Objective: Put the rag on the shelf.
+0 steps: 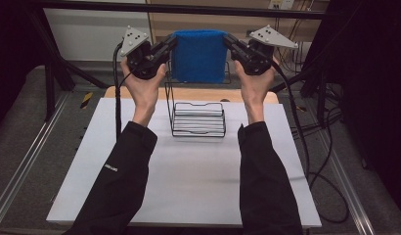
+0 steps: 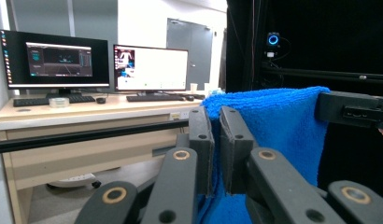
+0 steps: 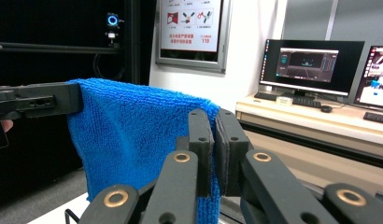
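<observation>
Over the near half of the worktop (image 1: pixel 189 181) only the person's two sleeves crossed the bare white surface, so much free room was left there. Farther back, near the middle of the far edge, stood a black wire rack (image 1: pixel 197 118), with nothing hung on it. Above and beyond the rack, the blue towel (image 1: pixel 198 56) hung folded in the air, stretched between both hands. The left gripper (image 1: pixel 170 44) was clamped on the towel's left top corner, and the right gripper (image 1: pixel 230 43) was clamped on the right top corner; in both gripper views the jaws stood almost together with blue cloth between them. The step in hand seemed to be carrying the towel to the rack. The next move probably calls for lowering both hands evenly, keeping the top edge tight, so the cloth drapes over the rack's upper wire. Both side edges of the worktop were free, but a dark frame bar (image 1: pixel 189 9) ran close behind the towel.
</observation>
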